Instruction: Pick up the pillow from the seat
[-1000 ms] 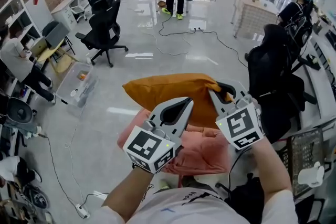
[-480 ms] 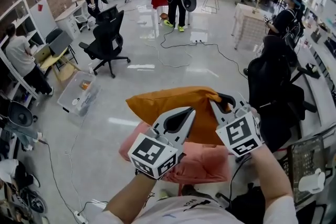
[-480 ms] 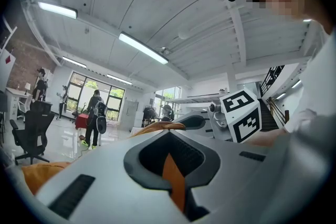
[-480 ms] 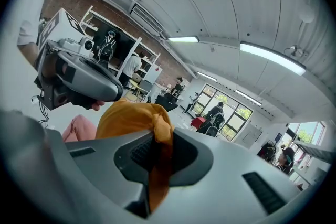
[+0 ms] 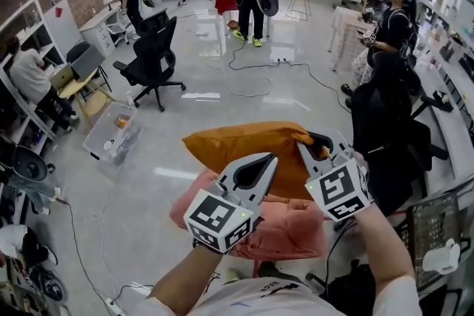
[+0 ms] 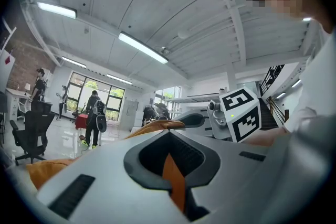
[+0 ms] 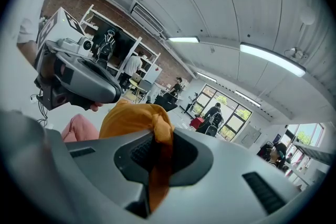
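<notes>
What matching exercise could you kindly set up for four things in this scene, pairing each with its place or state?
Things:
1. orange pillow
2. pink cushion
3. black office chair
4. clear plastic bin

Places or states:
A. on the floor at the far left, small items inside
B. lying beneath the pillow
C. pinched by the left claw and the right claw
D. standing unoccupied on the floor, upper left

Pairs: 1-C, 2-B, 3-D, 4-A
</notes>
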Demonstrator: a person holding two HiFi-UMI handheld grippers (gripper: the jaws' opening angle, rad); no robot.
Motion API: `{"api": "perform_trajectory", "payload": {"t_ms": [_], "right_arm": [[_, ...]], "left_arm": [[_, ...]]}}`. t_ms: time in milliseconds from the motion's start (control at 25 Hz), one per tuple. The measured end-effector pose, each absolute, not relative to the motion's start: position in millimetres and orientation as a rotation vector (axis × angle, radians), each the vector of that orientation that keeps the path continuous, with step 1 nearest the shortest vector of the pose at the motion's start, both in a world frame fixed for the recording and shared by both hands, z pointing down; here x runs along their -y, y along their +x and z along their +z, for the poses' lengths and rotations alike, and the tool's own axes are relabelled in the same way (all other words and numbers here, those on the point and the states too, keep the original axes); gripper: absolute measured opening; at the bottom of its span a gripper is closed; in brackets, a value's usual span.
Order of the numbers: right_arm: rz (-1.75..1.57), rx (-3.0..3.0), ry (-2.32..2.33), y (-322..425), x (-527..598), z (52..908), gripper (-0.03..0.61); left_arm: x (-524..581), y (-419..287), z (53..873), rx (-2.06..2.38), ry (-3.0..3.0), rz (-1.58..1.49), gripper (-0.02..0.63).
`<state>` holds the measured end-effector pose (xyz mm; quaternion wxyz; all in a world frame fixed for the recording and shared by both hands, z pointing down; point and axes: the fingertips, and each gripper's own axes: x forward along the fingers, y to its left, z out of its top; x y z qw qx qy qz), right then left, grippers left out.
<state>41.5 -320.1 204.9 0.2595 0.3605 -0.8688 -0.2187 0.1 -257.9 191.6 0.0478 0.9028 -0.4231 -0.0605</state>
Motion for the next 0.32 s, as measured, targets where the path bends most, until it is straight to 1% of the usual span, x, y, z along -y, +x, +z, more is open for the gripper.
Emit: {"api": "perform_trajectory", "payload": {"t_ms": [320], "right_arm": [[-0.586, 2.352, 0.987, 48.1, 324.5, 204.1, 0.035]], "left_arm": [[260.5, 3.7, 193.7, 1.300, 2.750, -0.178, 0.011]]}}
